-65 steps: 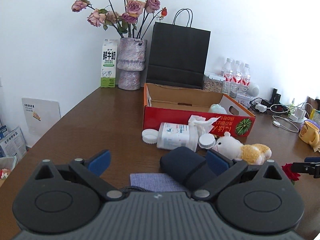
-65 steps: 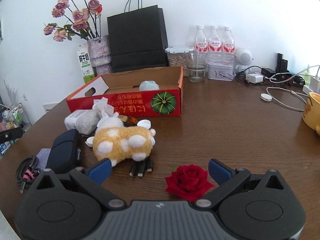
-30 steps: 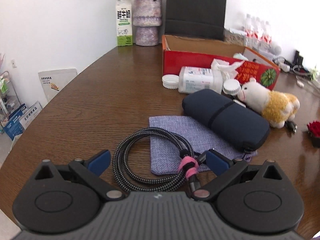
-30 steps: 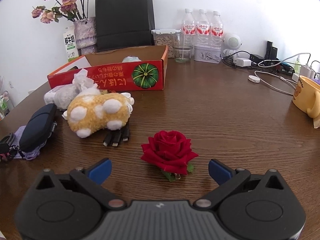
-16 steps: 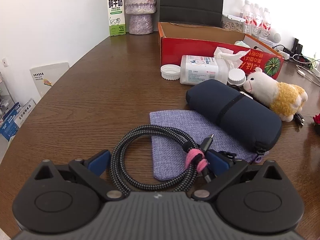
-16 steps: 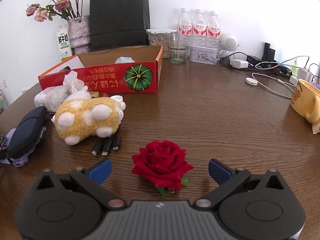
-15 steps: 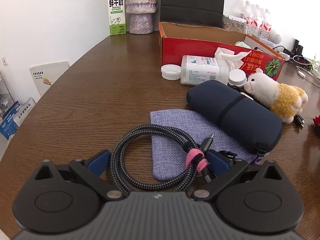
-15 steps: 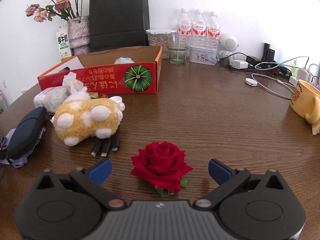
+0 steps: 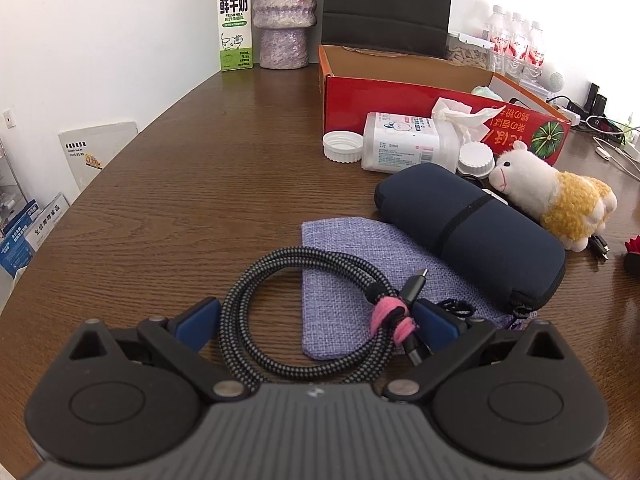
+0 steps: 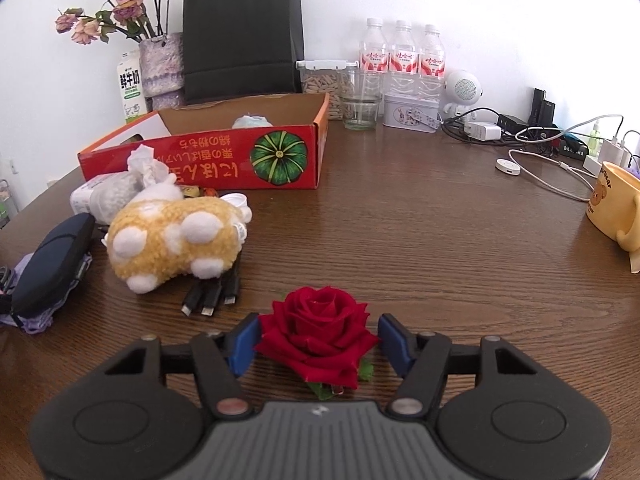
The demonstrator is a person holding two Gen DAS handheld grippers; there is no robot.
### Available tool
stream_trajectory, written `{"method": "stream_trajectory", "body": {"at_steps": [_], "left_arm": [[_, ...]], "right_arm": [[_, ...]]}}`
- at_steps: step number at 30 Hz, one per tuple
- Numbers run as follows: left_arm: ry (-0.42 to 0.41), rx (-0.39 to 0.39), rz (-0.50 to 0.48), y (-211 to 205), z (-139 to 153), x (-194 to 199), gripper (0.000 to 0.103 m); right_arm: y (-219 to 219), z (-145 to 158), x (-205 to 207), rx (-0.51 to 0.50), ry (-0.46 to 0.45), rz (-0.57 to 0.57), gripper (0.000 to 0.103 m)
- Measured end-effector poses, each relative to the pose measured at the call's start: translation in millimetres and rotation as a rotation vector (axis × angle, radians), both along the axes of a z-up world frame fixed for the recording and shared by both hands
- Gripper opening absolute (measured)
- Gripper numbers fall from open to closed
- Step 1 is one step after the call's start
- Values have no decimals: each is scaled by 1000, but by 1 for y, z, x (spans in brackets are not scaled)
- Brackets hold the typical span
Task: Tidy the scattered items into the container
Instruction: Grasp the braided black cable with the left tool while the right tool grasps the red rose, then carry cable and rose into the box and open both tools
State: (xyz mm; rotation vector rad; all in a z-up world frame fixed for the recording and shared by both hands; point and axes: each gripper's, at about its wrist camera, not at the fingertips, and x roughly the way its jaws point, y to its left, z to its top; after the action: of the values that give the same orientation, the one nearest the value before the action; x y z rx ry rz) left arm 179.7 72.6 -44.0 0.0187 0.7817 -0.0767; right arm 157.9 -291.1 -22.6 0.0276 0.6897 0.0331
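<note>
Closing gently suits the right gripper, its jaws narrowed around the rose on the table (petals crush); the left gripper gapes wide around the coiled cable

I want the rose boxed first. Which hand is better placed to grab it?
The right. Its tongs already bracket the red rose, fingers close on both sides. The left tongs sit open around the coiled cable, and the rose barely shows at that view's edge.
</note>
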Motion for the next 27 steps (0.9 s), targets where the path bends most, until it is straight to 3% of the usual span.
{"method": "stream_trajectory", "body": {"at_steps": [15, 22, 27], "left_arm": [[-59, -31, 11, 4, 9, -9, 98], [-102, -43, 5, 5, 27, -10, 97], [-134, -62, 6, 7, 41, -8, 97]], "right_arm": [[7, 8, -7, 3, -36, 14, 60], [8, 24, -8, 18, -78, 25, 43], [13, 38, -3, 21, -112, 45, 40]]}}
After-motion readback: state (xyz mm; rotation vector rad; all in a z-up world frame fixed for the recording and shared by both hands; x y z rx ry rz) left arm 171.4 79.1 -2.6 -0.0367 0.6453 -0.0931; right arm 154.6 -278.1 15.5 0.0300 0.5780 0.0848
